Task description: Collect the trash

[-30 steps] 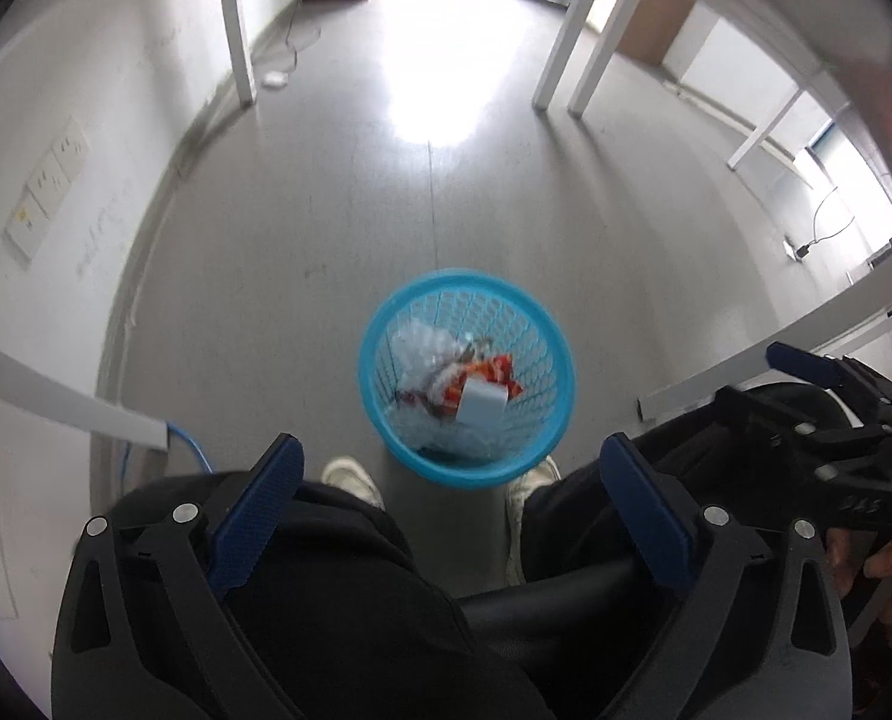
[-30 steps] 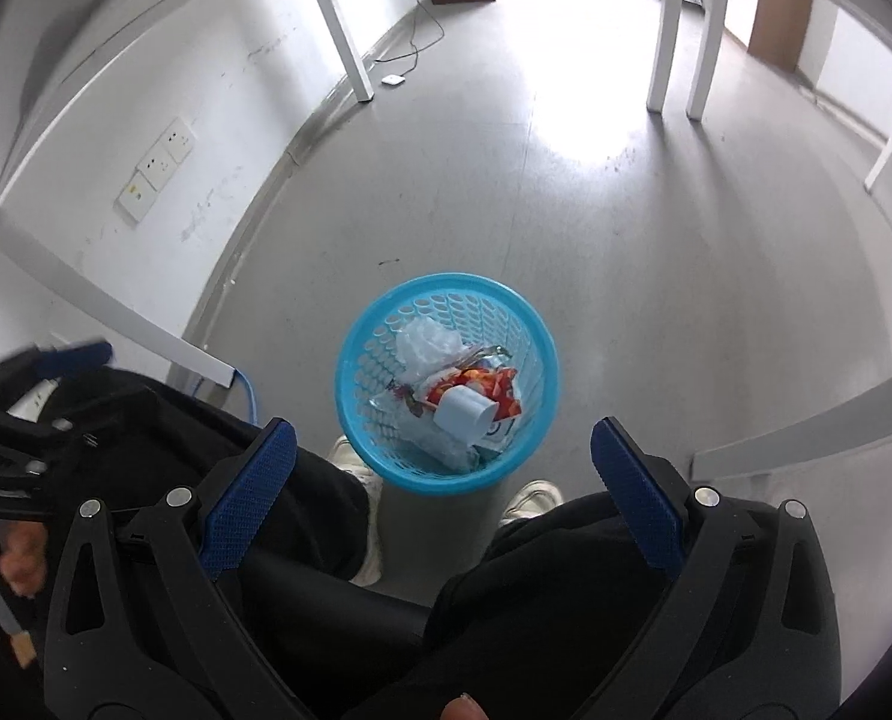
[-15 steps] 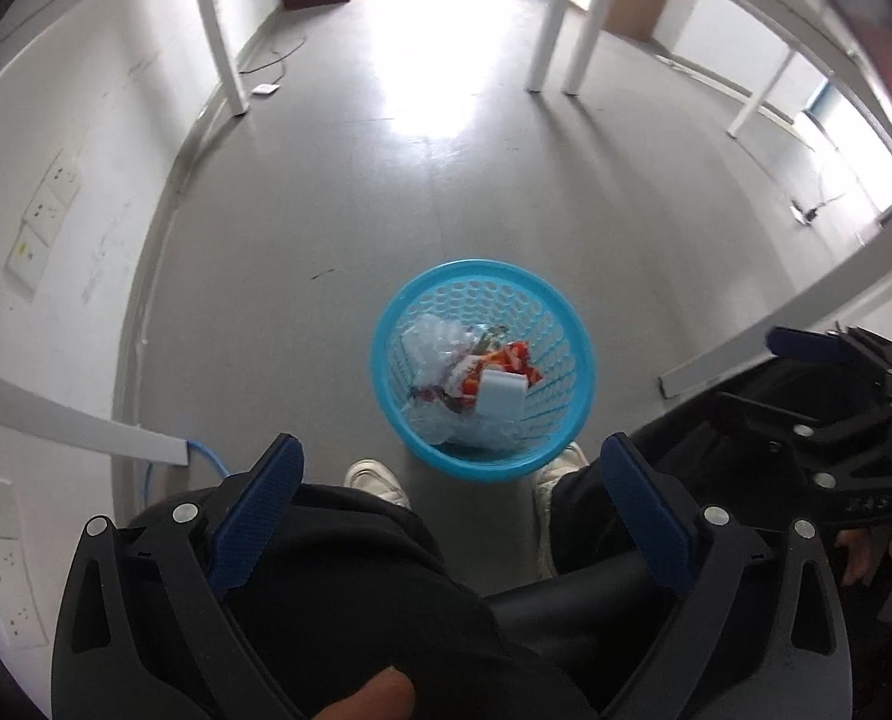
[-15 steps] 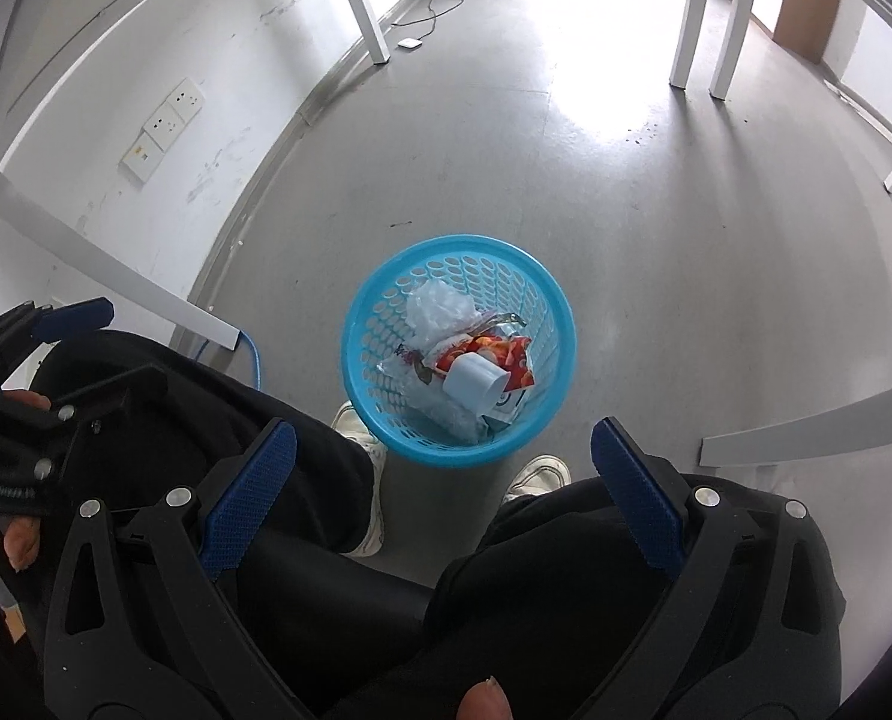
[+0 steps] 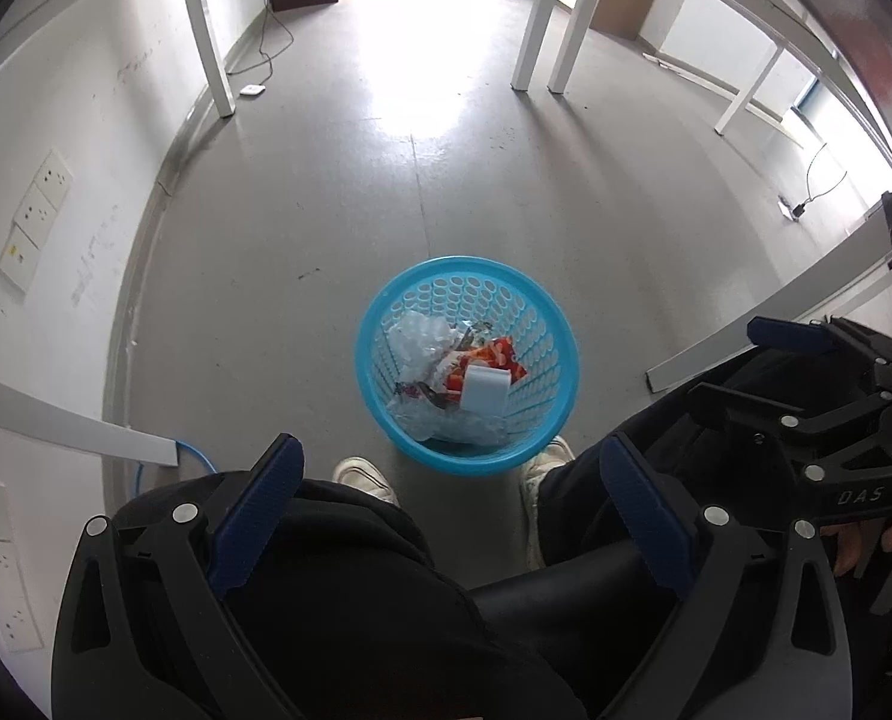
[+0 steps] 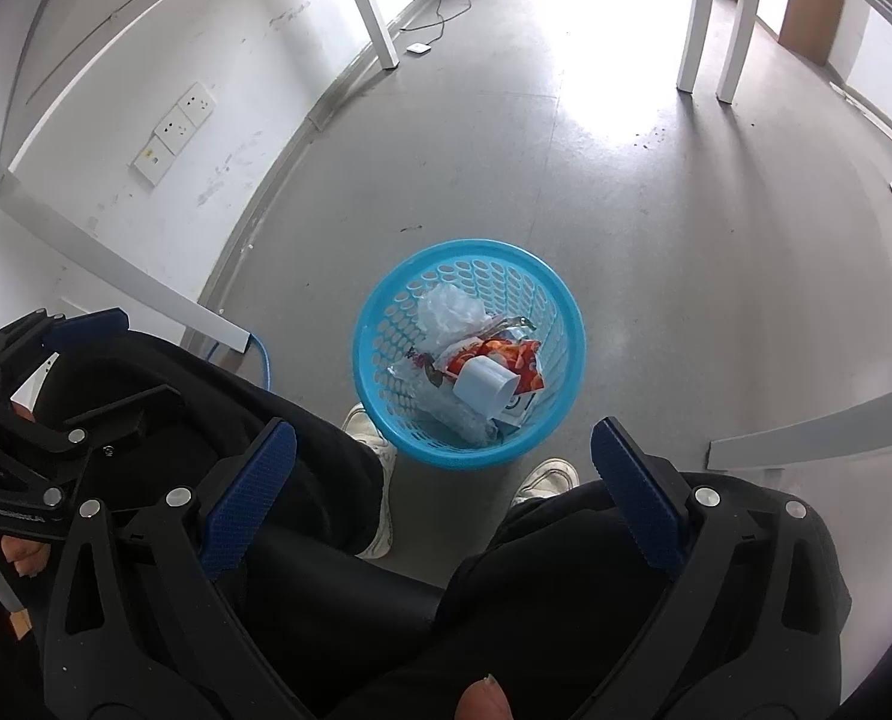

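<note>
Blue mesh bin (image 5: 380,384) stands between two shoes (image 5: 365,474), bare floor (image 5: 446,180) beyond; both grippers' jaws gape empty.

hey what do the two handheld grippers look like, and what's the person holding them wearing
Each tool, the left gripper and right gripper, has a black angular frame with silver bolts and two fingers faced with ribbed dark blue pads. White lettering marks the right gripper's side bar; it seems to read DAS. No cables show on either. The person wears black trousers and white shoes.
</note>
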A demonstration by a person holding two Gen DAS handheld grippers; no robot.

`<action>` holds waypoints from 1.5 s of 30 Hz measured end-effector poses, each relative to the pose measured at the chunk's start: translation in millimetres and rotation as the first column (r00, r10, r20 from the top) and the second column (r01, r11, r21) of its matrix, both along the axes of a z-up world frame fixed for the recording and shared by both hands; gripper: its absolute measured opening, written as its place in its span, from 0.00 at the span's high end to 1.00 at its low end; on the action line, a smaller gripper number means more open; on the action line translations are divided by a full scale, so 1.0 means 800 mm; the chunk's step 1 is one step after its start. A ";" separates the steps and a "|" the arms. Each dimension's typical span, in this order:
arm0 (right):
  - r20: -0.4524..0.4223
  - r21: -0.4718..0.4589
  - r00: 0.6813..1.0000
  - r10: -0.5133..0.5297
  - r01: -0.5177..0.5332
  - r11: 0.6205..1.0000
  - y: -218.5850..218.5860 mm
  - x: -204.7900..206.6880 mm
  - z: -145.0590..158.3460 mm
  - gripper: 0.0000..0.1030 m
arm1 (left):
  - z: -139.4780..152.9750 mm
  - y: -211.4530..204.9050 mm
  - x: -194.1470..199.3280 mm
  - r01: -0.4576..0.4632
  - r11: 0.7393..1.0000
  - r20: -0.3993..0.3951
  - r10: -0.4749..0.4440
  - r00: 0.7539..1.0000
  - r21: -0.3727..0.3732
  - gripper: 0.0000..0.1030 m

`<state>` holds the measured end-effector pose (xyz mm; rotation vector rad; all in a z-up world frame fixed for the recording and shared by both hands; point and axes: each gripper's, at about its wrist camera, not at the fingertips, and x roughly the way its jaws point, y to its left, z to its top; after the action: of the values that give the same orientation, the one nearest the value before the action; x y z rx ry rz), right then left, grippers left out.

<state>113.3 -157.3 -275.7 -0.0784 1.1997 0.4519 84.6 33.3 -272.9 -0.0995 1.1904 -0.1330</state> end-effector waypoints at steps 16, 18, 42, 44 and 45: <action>-0.024 0.038 1.000 -0.007 0.007 0.999 -0.004 0.003 -0.004 0.08 | -0.003 0.009 0.003 -0.029 0.999 -0.024 0.029 0.999 -0.021 0.06; -0.026 0.039 1.000 -0.008 0.009 0.999 -0.004 0.002 -0.004 0.08 | -0.003 0.010 0.002 -0.031 0.999 -0.026 0.031 0.999 -0.024 0.06; -0.030 0.046 1.000 0.002 -0.001 0.999 0.004 -0.003 -0.003 0.08 | -0.006 0.006 -0.001 -0.025 0.999 -0.028 0.024 0.999 -0.024 0.06; -0.030 0.046 1.000 0.004 -0.002 0.999 0.003 -0.002 -0.003 0.08 | -0.006 0.006 -0.001 -0.024 0.999 -0.027 0.023 0.999 -0.023 0.06; -0.030 0.046 1.000 0.003 -0.002 0.999 0.002 -0.002 -0.003 0.08 | -0.006 0.006 0.000 -0.024 0.999 -0.027 0.023 0.999 -0.022 0.06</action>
<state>111.6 -155.4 -278.2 -0.0336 1.2183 0.4845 84.3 38.0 -277.8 -0.1357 1.2144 -0.1247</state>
